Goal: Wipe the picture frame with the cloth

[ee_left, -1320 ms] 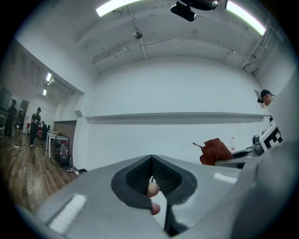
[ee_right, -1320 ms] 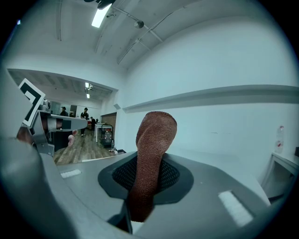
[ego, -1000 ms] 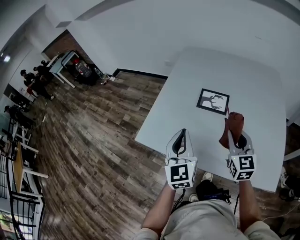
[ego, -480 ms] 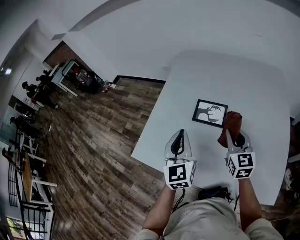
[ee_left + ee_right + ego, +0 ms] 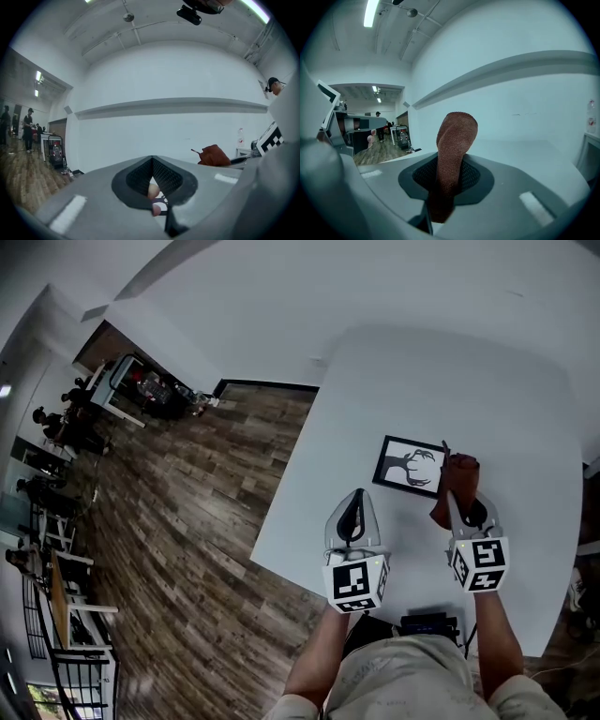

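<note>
Black-edged and lying flat, the picture frame sits on the white table, toward the side nearest the person, with a dark branching figure on its pale print. The rust-brown cloth hangs right at the frame's right edge; whether it touches the frame cannot be told from the head view. The right gripper has its jaws clamped on the cloth, and in the right gripper view the fabric stands up in a folded hump between the dark pads. The left gripper hovers over the table's near part, below and left of the frame and apart from it; its jaws are closed together with nothing held. Beyond the table's left edge lies a wood-plank floor.
</note>
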Demonstrator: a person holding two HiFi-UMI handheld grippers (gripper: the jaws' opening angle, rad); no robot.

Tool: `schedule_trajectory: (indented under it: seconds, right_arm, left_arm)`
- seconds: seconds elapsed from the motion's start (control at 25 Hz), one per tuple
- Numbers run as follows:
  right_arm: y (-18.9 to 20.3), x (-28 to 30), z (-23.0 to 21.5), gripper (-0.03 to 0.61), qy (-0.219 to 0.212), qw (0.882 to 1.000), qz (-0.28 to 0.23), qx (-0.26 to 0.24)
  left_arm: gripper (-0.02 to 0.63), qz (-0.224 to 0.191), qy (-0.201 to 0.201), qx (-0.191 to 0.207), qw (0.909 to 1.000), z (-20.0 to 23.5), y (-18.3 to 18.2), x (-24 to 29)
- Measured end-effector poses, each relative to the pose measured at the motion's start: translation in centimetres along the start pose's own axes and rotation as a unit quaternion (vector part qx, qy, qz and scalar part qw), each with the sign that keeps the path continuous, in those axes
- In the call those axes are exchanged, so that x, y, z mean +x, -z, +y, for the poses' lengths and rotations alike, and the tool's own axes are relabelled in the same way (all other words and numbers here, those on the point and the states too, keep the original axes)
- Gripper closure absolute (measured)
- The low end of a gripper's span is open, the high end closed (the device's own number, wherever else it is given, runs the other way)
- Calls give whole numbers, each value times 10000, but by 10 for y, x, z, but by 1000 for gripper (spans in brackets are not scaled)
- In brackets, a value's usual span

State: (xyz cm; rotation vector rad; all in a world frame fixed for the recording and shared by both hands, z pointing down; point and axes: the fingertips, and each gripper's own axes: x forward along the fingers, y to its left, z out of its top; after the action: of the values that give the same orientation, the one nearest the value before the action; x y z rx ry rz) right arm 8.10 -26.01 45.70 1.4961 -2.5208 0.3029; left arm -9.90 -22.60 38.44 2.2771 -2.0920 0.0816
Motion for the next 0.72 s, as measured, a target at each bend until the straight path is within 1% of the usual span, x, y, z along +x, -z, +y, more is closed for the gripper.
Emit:
schedule_trajectory:
  seconds: [0.12,0.24,0.36,0.48,0.6,0.72]
  right_arm:
    - [6,13,-2,480,63,9998,197,-9]
    - [12,28,-5,480,118,9986,516,21]
    - [25,56,-6,480,122,9958,906,101]
    - [34,93,1,480,27,9921,1240,207]
    - [44,138,14,480,-188,9860,1573,516]
    - [56,183,27,480,-378,9751,1978,932]
  left_arm:
    - [613,28,75,-33,10000,2,3,13]
    - [613,49,118,-76,9999,2,2,23]
    - [613,53,132,-115,9998,5,6,33]
    - [613,74,141,-163,9997,11,12,39]
    - [613,77,134,-193,9997,19,18,43]
    - [613,139,137,-157,9997,24,21,44]
